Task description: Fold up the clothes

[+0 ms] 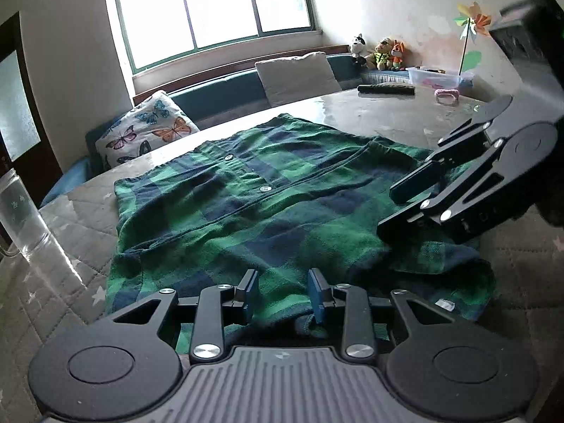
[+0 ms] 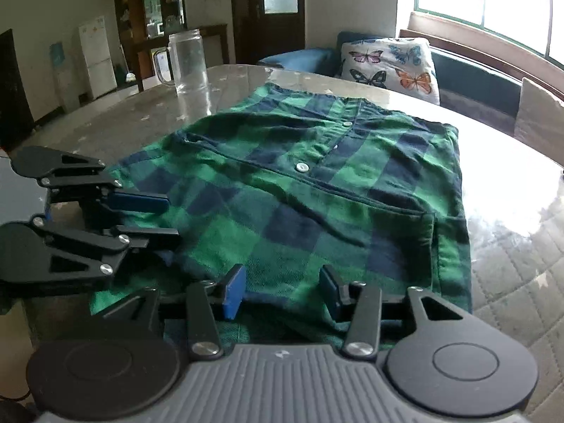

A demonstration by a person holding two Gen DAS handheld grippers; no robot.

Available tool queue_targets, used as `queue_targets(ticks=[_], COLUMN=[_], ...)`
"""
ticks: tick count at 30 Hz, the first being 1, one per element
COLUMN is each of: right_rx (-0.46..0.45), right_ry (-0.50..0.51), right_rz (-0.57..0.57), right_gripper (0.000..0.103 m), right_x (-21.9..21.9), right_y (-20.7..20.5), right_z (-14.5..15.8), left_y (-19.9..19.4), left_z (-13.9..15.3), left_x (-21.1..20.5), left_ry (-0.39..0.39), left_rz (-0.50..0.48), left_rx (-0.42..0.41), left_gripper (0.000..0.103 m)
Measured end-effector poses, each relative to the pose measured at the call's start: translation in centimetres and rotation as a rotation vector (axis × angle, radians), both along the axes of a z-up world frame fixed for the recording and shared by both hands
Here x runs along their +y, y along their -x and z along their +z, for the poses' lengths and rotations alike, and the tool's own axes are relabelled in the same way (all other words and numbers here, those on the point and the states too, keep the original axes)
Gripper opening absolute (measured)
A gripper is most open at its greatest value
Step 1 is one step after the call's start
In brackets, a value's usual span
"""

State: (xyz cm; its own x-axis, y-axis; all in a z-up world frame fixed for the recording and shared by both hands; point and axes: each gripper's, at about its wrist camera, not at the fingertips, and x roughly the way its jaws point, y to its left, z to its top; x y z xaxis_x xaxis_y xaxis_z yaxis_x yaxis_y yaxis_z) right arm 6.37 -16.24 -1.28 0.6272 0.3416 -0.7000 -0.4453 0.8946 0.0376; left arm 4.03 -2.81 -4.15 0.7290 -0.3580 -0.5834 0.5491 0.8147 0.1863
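Observation:
A green and navy plaid shirt (image 1: pixel 268 208) lies partly folded on the table, its button placket facing up. It also shows in the right wrist view (image 2: pixel 317 190). My left gripper (image 1: pixel 283 294) is open, low over the shirt's near edge. It shows in the right wrist view (image 2: pixel 169 216) at the shirt's left edge. My right gripper (image 2: pixel 283 290) is open over the near hem, cloth between its jaws but not pinched. It shows in the left wrist view (image 1: pixel 387 211) at the shirt's right side.
A glass mug (image 2: pixel 188 61) stands at the table's far left. A remote (image 1: pixel 386 89), a pink item (image 1: pixel 447 96) and a plastic box (image 1: pixel 435 77) sit at the far right. Cushions (image 1: pixel 148 128) and a bench run under the window.

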Motion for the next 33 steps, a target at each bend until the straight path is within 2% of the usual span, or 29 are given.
queue_targets(ticks=[3, 6, 9, 16, 22, 23, 25, 28, 29, 33], right_rx=[0.004, 0.038, 0.052, 0.049, 0.013, 0.005, -0.012, -0.033, -0.042, -0.087], right_ry=[-0.023, -0.055, -0.086, -0.069, 0.002, 0.020, 0.057, 0.108, 0.122, 0.182], right_rz=[-0.007, -0.040, -0.044, -0.016, 0.055, 0.068, 0.097, 0.142, 0.159, 0.217], right_gripper=[0.048, 0.050, 0.050, 0.051, 0.061, 0.062, 0.066, 0.068, 0.076, 0.078], right_x=[-0.8, -2.3, -3.3, -3.7, -3.2, -3.1, -2.9, -2.8, -2.7, -2.2], right_y=[0.4, 0.6, 1.3, 2.1, 3.8, 4.1, 4.8, 5.6, 5.7, 5.8], right_z=[0.6, 0.4, 0.0, 0.9, 1.9, 2.0, 2.3, 2.4, 2.4, 2.3], left_y=[0.5, 1.9, 3.3, 6.3, 6.6, 6.5, 6.2, 5.5, 5.2, 3.1], left_z=[0.6, 0.9, 1.2, 1.4, -0.2, -0.3, -0.1, 1.0, 1.4, 3.3], left_x=[0.6, 1.2, 1.8, 2.6, 0.4, 0.3, 0.1, 0.3, 0.4, 1.1], left_ry=[0.004, -0.023, -0.051, -0.121, -0.166, -0.162, -0.147, -0.106, -0.091, -0.011], left_rz=[-0.013, -0.050, -0.087, -0.171, -0.206, -0.208, -0.206, -0.190, -0.182, -0.138], left_rx=[0.003, -0.008, -0.019, -0.048, -0.097, -0.099, -0.101, -0.102, -0.102, -0.084], left_gripper=[0.034, 0.035, 0.043, 0.051, 0.051, 0.050, 0.041, 0.021, 0.017, 0.012])
